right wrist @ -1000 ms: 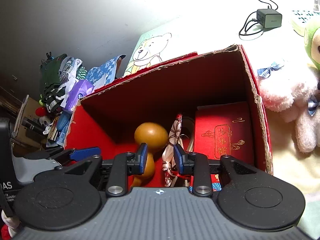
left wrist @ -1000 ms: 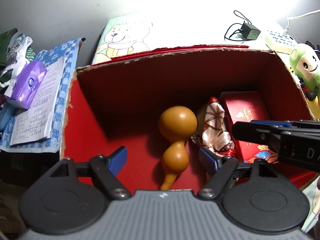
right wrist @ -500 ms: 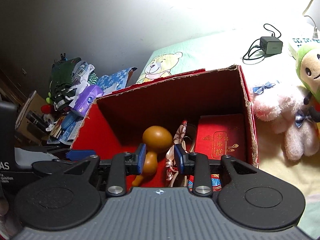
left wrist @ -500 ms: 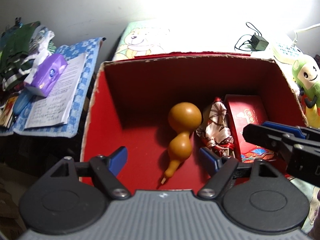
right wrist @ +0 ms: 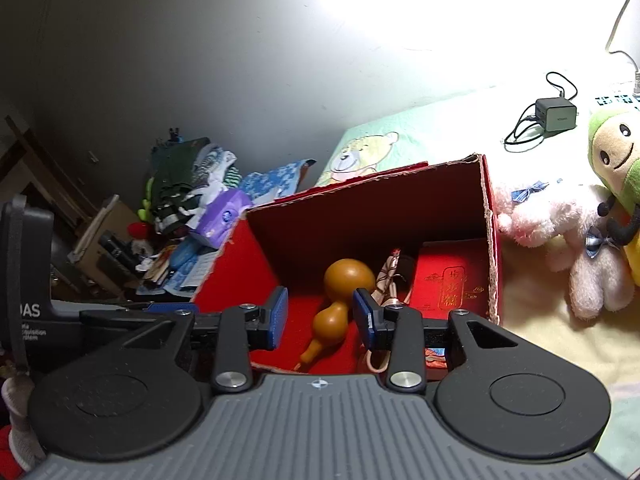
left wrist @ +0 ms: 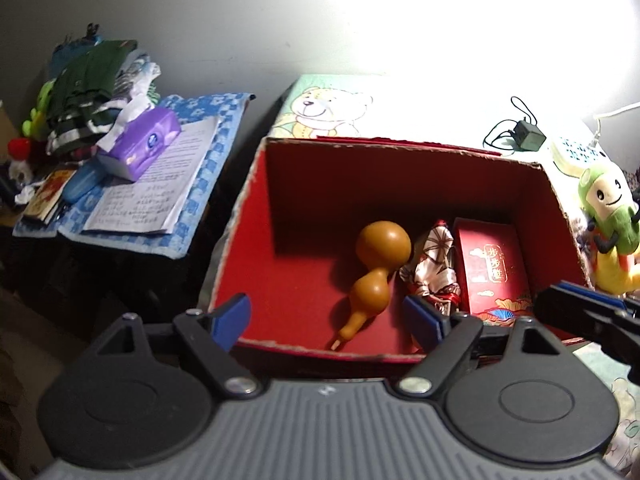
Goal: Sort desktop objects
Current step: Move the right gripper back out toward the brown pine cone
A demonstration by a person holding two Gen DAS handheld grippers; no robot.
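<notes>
A red cardboard box [left wrist: 248, 240] [right wrist: 490, 240] stands open on the bed. Inside lie a brown gourd [left wrist: 376, 276] [right wrist: 340, 296], a patterned cloth bundle [left wrist: 434, 268] [right wrist: 390, 276] and a red gift box [left wrist: 490, 268] [right wrist: 452, 280]. My left gripper [left wrist: 328, 320] hangs above the box's near edge with its jaws wide and still opening, nothing between them. My right gripper [right wrist: 320, 316] hovers over the near edge too, its jaws opening and empty; the gourd shows through the gap, well below. The right gripper's fingers [left wrist: 580, 312] reach in at the left wrist view's right edge.
A green plush toy [left wrist: 608, 216] [right wrist: 616, 160] and a pink plush [right wrist: 560, 232] lie right of the box. A charger with cable [left wrist: 528, 134] [right wrist: 556, 114] sits behind. On a side table left are a purple tissue pack [left wrist: 140, 148] [right wrist: 222, 220], papers [left wrist: 160, 188] and piled clothes [left wrist: 92, 92].
Both grippers have pulled up and back from the box, so more of the room shows. The right jaws have spread wider. The gourd, cloth and gift box stay put.
</notes>
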